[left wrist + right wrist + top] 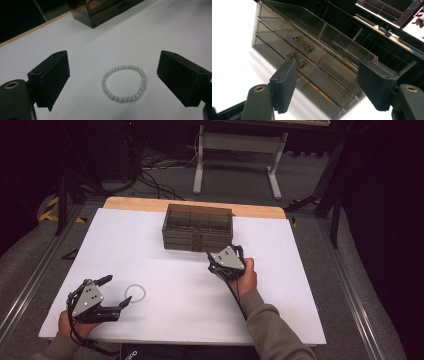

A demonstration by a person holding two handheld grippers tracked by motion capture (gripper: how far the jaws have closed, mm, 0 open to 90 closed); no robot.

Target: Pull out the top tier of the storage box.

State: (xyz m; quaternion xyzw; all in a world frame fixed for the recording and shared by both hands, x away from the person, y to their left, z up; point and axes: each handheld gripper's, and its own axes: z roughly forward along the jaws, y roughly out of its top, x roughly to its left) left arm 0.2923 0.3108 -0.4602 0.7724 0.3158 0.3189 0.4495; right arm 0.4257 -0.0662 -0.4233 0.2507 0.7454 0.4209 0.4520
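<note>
Smoked clear-plastic drawer box, rectangular; pale round-beaded bracelet on matte white table; left gripper wide, straddling bracelet untouched; right gripper parted, empty, facing drawers

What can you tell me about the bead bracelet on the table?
The bracelet is a closed ring of small, round, pale greenish-white beads, glossy like glass or stone. It lies flat on the white table, roughly circular, between the open jaws of the left gripper, and nothing touches it but the table.
</note>
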